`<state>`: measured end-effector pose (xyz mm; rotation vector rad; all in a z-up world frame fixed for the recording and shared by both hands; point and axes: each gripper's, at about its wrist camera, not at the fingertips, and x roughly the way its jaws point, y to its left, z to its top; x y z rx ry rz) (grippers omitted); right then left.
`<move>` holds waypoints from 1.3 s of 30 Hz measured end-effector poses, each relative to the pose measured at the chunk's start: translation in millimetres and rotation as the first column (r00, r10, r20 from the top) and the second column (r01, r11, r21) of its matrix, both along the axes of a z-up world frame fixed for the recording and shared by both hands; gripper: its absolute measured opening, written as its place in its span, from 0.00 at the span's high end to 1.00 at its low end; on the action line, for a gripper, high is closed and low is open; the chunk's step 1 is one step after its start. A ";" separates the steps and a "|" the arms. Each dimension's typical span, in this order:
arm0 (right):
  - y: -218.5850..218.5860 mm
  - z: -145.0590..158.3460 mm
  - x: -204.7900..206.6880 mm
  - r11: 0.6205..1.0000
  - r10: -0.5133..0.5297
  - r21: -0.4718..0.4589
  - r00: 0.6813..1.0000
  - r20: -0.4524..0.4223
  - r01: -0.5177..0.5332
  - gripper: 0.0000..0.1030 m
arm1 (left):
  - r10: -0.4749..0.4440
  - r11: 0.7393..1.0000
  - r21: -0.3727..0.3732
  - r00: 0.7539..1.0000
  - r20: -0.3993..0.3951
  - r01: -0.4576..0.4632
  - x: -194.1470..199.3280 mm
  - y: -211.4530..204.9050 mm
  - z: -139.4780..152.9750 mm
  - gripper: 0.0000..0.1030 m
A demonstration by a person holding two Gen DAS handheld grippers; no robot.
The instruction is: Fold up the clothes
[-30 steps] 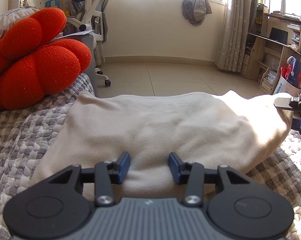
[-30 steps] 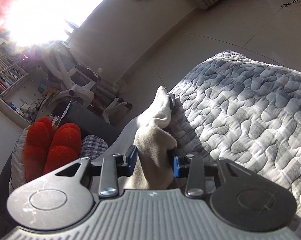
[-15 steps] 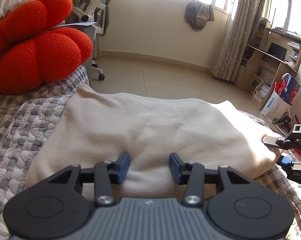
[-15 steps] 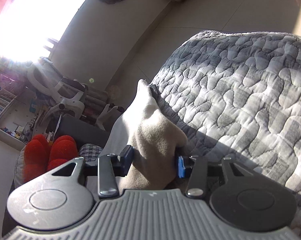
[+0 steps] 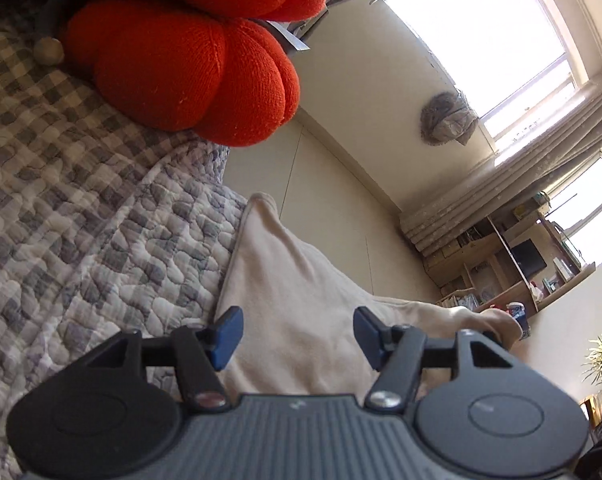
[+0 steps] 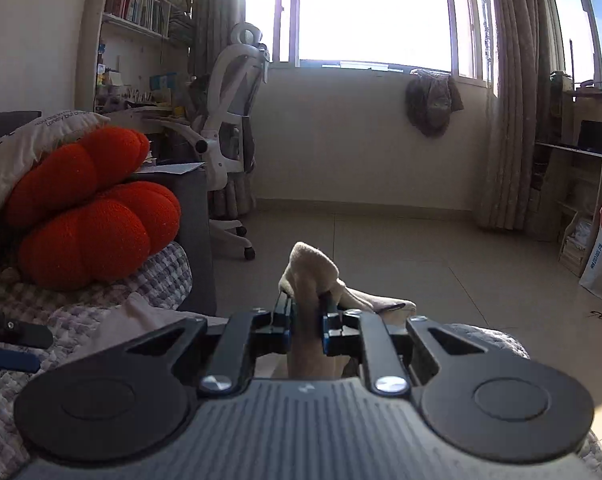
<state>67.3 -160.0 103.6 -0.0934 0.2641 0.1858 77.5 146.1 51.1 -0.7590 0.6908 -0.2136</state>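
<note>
Since a second ago the left wrist camera has rolled steeply and the right gripper [image 6: 305, 330] has closed tighter on its fold. The quilted bedspread [image 5: 81, 220] carries the cream garment [image 5: 301, 320], the orange pumpkin cushion [image 5: 189, 64] at eleven o'clock. The left gripper [image 5: 297, 334] hangs over the cloth, jaws apart.

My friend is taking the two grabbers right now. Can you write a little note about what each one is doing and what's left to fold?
Right gripper: shut on a bunched edge of the cream garment, held raised.
Left gripper: open, holding nothing, its fingers over the garment.
The rest of the garment lies on the grey quilted bedspread, near the orange cushion.
Done: one edge gathered and picked up.
Left: probably carry that edge across, lay it flat, smooth it and finish folding. How many folds are already made cannot be told.
</note>
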 end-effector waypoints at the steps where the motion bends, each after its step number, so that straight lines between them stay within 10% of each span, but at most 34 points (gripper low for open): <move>1: 19.0 -0.2 -5.8 0.997 0.065 -0.035 0.998 0.024 -0.064 0.86 | 0.022 0.999 -0.024 1.000 0.004 -0.022 -2.9 11.5 0.2 0.38; 6: 120.3 -42.6 -29.1 0.895 0.352 -0.269 0.934 -0.063 -0.355 0.88 | 0.085 0.992 -0.089 0.996 -0.038 -0.088 -5.5 45.1 -14.3 0.38; 10: 158.3 -85.7 -39.1 0.807 0.378 -0.427 0.912 -0.157 -0.408 0.88 | 0.091 0.986 -0.130 0.993 -0.071 -0.099 0.1 59.3 -24.1 0.38; 19: 157.9 -71.0 -32.1 0.861 0.356 -0.325 0.920 -0.161 -0.391 0.87 | 0.011 0.989 -0.150 0.999 -0.051 -0.018 4.8 39.9 -21.1 0.37; 26: 118.9 -50.1 -15.5 0.908 0.370 -0.141 0.912 -0.174 -0.395 0.37 | -0.002 0.990 -0.141 0.998 -0.055 -0.005 6.8 36.7 -23.8 0.34; 35: 49.7 -20.9 11.6 0.924 0.378 0.134 0.906 -0.192 -0.358 0.37 | -0.040 0.995 -0.098 0.997 -0.072 0.032 11.1 22.0 -30.2 0.34; 39: 57.5 -33.3 16.1 0.934 0.355 0.069 0.890 -0.285 -0.350 0.35 | -0.049 0.998 -0.042 0.995 -0.087 0.045 14.9 13.2 -34.8 0.34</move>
